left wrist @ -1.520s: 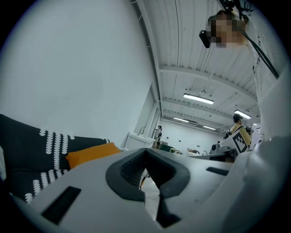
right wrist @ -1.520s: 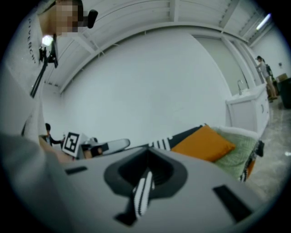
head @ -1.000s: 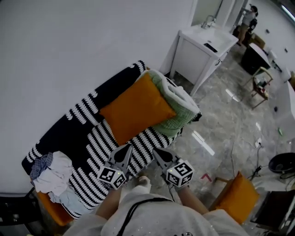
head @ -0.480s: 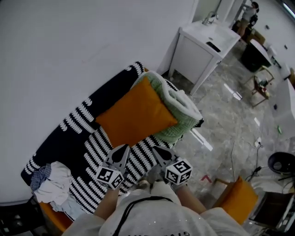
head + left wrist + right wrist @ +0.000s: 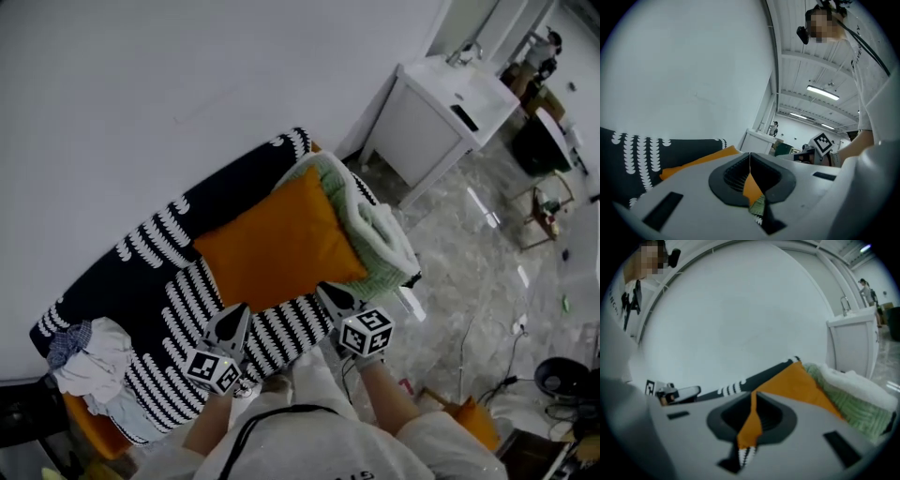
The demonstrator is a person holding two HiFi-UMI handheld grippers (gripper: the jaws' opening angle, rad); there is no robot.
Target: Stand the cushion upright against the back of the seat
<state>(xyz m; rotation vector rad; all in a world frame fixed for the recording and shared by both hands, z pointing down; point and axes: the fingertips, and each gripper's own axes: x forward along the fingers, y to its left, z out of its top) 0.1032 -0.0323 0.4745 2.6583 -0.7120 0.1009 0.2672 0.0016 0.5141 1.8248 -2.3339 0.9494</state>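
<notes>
While the orange cushion (image 5: 277, 239) lies slumped mid-seat on the striped sofa (image 5: 155, 258), one side on the green blanket (image 5: 375, 234) at the right end, left gripper (image 5: 232, 314) and right gripper (image 5: 328, 292) hover near the front edge, jaws pressed together and empty. Best practice: open both, pinch the near corners, and tip the cushion squarely against the backrest.

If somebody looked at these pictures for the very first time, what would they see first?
The big bright orange cushion jumps out, lying in the middle of the black-and-white patterned sofa. Right beside it, at the sofa's right end, sits a fluffy green and white blanket. Near the sofa's front edge, the left gripper and right gripper, both shut, point toward the cushion.
</notes>
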